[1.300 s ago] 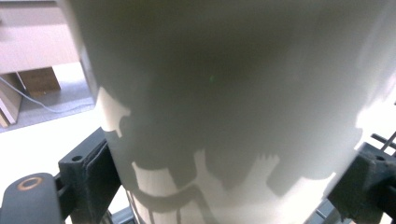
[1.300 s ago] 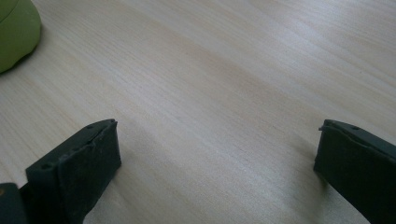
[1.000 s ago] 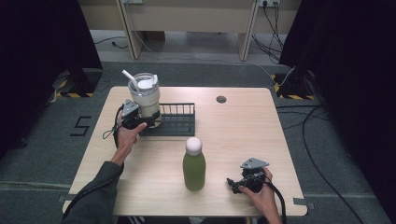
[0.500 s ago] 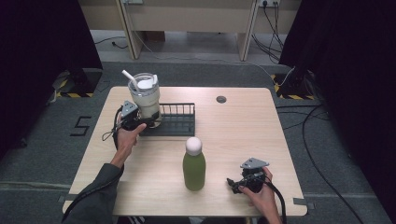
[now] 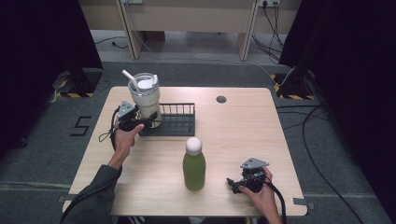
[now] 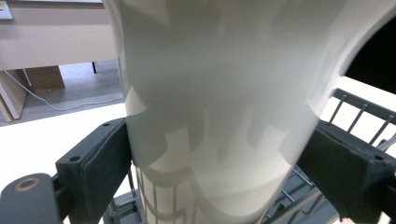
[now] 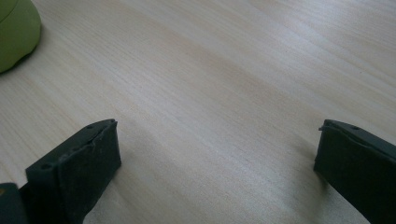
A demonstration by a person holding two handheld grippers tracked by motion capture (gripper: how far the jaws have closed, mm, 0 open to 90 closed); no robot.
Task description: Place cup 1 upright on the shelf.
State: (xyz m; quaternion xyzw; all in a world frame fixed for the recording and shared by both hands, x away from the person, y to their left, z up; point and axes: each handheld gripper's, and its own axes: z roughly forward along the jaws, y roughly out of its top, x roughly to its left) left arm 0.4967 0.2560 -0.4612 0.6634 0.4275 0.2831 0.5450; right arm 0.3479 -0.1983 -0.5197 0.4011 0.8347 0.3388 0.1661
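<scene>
The tumbler (image 5: 145, 99) stands at the left end of the black wire rack (image 5: 175, 122), and every other place here is told from that rack. Nearest me, well in front of the rack and off to its right, the right gripper (image 5: 239, 183) rests low on the bench (image 5: 243, 126), its fingers (image 7: 74, 172) spread wide with only bare wood between them. A green bottle (image 5: 194, 164) with a white cap stands upright in front of the rack, just left of that gripper. Farther on, at the rack's left end, the left gripper (image 5: 142, 122) has its fingers (image 6: 95, 161) pressed against both sides of the tumbler's pale lower body, holding it. The tumbler is upright, with a white straw (image 5: 129, 79) slanting out of its lid, and the rack's wires show beneath it.
</scene>
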